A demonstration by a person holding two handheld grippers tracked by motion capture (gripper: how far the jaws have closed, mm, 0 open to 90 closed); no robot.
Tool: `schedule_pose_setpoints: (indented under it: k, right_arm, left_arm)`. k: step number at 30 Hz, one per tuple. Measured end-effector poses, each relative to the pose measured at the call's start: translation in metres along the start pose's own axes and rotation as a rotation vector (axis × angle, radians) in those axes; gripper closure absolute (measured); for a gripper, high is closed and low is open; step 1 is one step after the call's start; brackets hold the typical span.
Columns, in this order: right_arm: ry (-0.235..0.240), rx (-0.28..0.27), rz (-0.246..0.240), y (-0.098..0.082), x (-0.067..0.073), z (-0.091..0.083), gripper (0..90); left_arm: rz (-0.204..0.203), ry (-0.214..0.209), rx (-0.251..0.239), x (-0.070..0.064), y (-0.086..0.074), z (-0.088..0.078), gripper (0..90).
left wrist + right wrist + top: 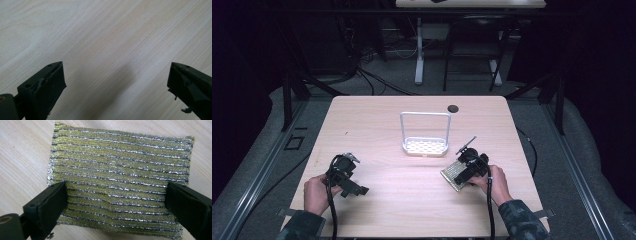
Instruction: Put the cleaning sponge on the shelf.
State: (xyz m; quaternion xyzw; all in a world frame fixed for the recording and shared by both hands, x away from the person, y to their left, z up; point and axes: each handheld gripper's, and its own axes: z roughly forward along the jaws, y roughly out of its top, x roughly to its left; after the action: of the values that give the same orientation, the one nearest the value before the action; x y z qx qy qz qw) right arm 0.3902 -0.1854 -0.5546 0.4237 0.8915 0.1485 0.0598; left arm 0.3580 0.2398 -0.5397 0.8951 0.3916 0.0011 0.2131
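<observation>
The rectangular yellow scouring pad with silver glittery threads [120,180] at the centre of the right gripper view looks rough, ribbed and shiny; the pale wooden table [382,125] looks smooth, matt; the white perforated rack [425,145] at frame centre seems plastic.

Scouring pad [120,180]: yellow-green with silver metallic stripes. Table [377,125]: pale wood grain. Rack [425,145]: white, perforated base. Grippers: black.
</observation>
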Motion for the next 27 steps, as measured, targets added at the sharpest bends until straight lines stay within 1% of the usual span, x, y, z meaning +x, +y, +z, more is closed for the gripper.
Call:
schedule_pose_setpoints:
  k: [5,12,20,24,27]
  right_arm:
    - [0.001,0.008,0.005,-0.0001,-0.0006,-0.0011,7.3]
    - [-0.003,0.005,0.012,-0.0004,-0.0003,-0.0016,10.0]
    - [-0.007,0.007,0.007,-0.0001,-0.0001,-0.0022,12.7]
    - [-0.01,0.009,0.007,-0.0003,0.0005,-0.0031,15.1]
    - [-0.012,-0.002,0.007,-0.0009,0.0007,-0.0039,18.3]
  left_arm:
    - [-0.003,0.002,0.002,-0.0003,-0.0001,-0.0003,1.6]
    - [-0.004,0.001,0.0,-0.0002,-0.0001,0.0001,1.8]
    - [-0.006,0.001,0.001,0.0,-0.0001,0.0001,1.8]
    - [-0.005,0.003,0.0,0.0003,-0.0002,-0.0004,1.9]
    - [-0.008,0.002,-0.001,0.0002,-0.0004,-0.0005,1.9]
